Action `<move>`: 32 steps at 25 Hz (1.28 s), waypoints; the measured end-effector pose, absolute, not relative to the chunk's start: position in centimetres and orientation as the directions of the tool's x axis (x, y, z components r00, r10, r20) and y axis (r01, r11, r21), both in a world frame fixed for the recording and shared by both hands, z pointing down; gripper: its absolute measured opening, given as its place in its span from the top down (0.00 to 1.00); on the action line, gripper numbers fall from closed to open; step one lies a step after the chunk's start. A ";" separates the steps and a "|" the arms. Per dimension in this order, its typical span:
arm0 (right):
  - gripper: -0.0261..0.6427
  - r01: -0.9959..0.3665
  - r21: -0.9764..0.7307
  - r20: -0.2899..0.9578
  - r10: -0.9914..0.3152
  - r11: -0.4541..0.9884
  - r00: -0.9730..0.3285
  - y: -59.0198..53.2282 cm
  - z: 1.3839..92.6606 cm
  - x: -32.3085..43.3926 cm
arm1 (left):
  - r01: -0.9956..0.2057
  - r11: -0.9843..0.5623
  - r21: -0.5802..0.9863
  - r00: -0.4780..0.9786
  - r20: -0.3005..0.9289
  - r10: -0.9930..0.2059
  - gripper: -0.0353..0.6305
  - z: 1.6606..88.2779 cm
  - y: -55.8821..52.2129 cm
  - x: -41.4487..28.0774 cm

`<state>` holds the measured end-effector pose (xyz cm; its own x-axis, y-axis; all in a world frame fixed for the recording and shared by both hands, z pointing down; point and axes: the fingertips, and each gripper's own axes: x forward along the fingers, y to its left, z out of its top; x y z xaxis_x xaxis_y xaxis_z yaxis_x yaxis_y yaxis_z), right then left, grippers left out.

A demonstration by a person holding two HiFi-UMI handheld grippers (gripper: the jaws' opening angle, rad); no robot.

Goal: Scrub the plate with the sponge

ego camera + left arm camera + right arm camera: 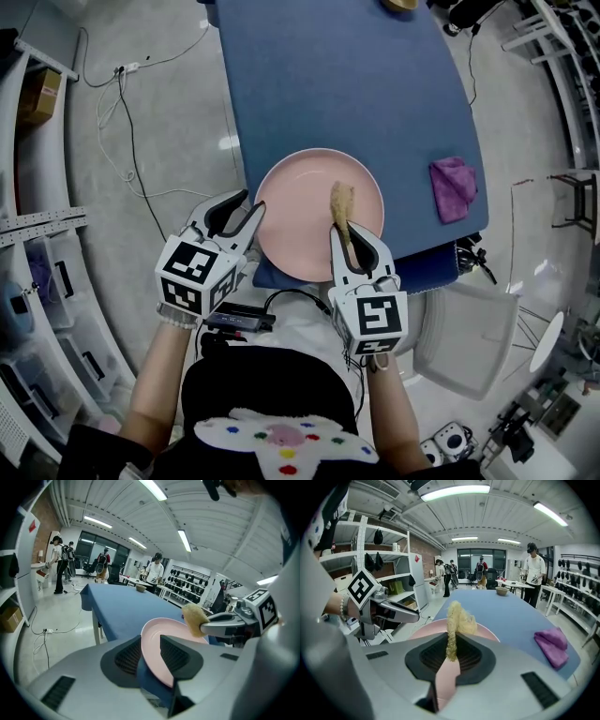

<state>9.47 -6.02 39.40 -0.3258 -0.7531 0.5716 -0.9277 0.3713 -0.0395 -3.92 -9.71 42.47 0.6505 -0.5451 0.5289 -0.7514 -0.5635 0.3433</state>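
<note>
Left gripper (246, 210) pinched shut on plate (300, 192) left rim: brace hard. Right gripper (345, 234) clamps sponge (339, 201): press flat, short circles, don't shove plate off near table (356, 84) edge.

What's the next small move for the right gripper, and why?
Probably press the sponge down onto the plate and start a short stroke. The right gripper already pinches the sponge over the plate, and the left gripper clamps the plate's rim, bracing it.
</note>
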 end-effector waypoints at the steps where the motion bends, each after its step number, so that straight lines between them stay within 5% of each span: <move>1: 0.90 -0.926 -0.041 0.575 -0.749 0.376 -0.330 -6.2 39.7 9.6 | -0.756 -0.554 0.349 0.647 0.532 -0.547 0.76 42.8 -9.9 -3.8; 32: 0.90 -0.868 0.143 0.796 -0.577 0.476 -0.186 -10.0 47.5 12.9 | -0.825 -0.437 0.359 0.563 0.596 -0.573 0.89 47.6 -11.4 -3.0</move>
